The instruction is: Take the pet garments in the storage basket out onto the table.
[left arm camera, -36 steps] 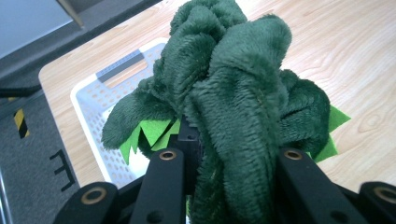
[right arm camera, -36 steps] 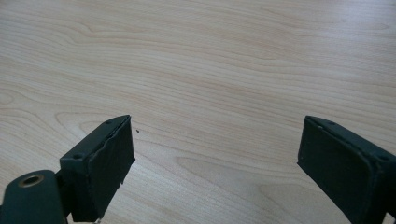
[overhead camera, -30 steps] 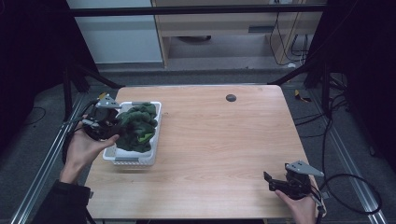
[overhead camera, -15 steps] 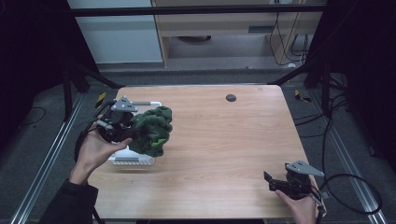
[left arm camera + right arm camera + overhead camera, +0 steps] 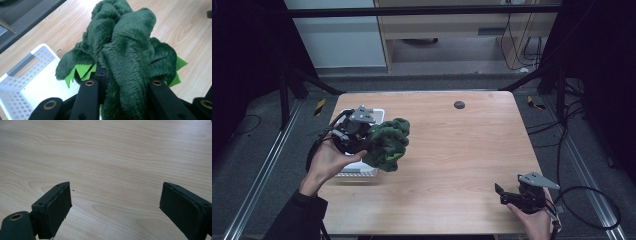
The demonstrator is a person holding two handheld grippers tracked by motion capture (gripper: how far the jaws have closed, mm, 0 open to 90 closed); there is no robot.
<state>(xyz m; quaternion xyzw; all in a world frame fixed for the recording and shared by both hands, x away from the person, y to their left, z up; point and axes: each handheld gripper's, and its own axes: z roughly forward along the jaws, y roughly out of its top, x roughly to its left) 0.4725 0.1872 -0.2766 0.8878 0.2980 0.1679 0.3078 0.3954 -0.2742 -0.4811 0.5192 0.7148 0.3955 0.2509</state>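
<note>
Between the matt black plastic jaws of the left gripper sits a green plush toy, deep-piled and fuzzy, with flat felt points (a lighter green) at its edges. Just beside it, the white basket is smooth perforated plastic. Below, the tabletop shows pale, matt wood grain.

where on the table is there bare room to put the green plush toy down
Bare wood runs from the plush toy to the right gripper, and back to the dark spot. The left edge is crowded by the white basket.
</note>
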